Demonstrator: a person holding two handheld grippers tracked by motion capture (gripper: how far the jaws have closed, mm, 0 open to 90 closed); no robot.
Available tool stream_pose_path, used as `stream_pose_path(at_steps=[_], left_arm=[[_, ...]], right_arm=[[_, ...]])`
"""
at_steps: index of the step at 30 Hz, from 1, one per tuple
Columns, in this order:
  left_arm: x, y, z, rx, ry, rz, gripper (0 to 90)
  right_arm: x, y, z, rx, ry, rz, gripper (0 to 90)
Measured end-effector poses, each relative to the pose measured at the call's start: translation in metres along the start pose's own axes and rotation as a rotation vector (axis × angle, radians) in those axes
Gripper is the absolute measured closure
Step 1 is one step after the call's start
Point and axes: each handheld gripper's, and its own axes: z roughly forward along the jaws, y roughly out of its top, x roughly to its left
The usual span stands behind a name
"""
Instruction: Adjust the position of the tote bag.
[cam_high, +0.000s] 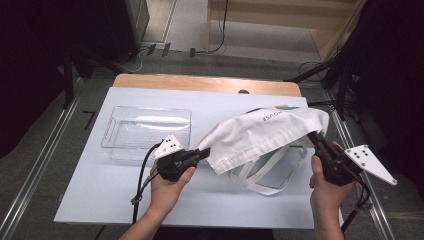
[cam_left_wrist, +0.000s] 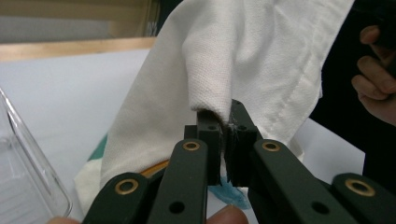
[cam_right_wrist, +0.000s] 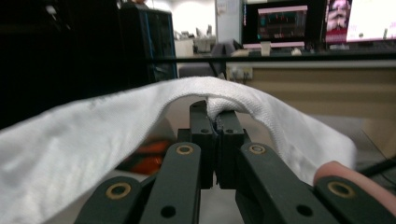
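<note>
The high view looks forward and down over the whole table (cam_high: 100, 200) from the person's side. Each gripper view sits close behind its own jaws (nearly level), and all three share the white cloth bag (cam_high: 260, 132) (cam_left_wrist: 224, 65) (cam_right_wrist: 93, 130).

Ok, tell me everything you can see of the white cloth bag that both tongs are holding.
The white cloth bag looks like plain woven cotton, with stitched hems and small grey lettering near its upper edge. It is lifted and stretched between the left tongs, pinching its lower left corner, and the right tongs, pinching its right end. Both tongs are shut on the fabric. Its white strap handles hang down in loops onto the white table sheet. The middle sags slightly; a clear plastic tray lies to its left, apart.
</note>
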Motion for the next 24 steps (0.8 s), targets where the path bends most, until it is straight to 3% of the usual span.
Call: stream_pose_path(at_steps=[1,4,6,7,8,9,11,12,13,15,17,18,22,24], left_arm=[[0.002,0.000,0.000,0.000,-0.008,-0.005,88.0],[0.009,-0.005,0.007,0.031,0.019,-0.037,87.8],[0.014,-0.008,0.011,0.054,0.054,-0.055,87.9],[0.016,-0.008,0.012,0.057,0.066,-0.064,87.9],[0.018,-0.009,0.013,0.062,0.069,-0.070,87.9],[0.018,-0.008,0.013,0.066,0.073,-0.071,87.8],[0.018,-0.008,0.014,0.076,0.093,-0.061,87.7],[0.018,-0.008,0.014,0.076,0.093,-0.061,87.7],[0.020,-0.008,0.015,0.082,0.110,-0.074,87.6],[0.021,-0.008,0.015,0.084,0.132,-0.072,87.6],[0.017,-0.008,0.016,0.084,0.151,-0.047,87.4],[0.017,-0.008,0.016,0.084,0.151,-0.047,87.5],[0.019,-0.008,0.016,0.086,0.144,-0.062,87.3],[0.020,-0.008,0.016,0.084,0.144,-0.064,87.2]], right_arm=[[0.005,0.009,-0.006,-0.028,0.001,-0.018,89.6],[0.005,0.007,-0.005,-0.002,-0.007,-0.047,89.2],[-0.002,-0.003,0.005,0.102,-0.013,-0.026,80.4],[-0.011,-0.019,0.011,0.190,-0.058,-0.010,63.4],[-0.011,-0.019,0.011,0.190,-0.058,-0.010,63.4],[-0.017,-0.026,0.011,0.204,-0.074,-0.006,57.1],[-0.035,-0.043,0.005,0.230,-0.041,0.032,48.0],[-0.035,-0.043,0.005,0.230,-0.041,0.032,48.0],[-0.043,-0.052,-0.001,0.270,-0.047,0.015,47.3],[-0.049,-0.060,-0.006,0.320,-0.095,0.006,46.8],[-0.056,-0.070,-0.013,0.365,-0.167,0.045,47.1],[-0.056,-0.070,-0.013,0.365,-0.167,0.045,47.1],[-0.066,-0.072,-0.029,0.333,-0.257,0.059,46.9],[-0.068,-0.072,-0.031,0.321,-0.263,0.083,45.9]])
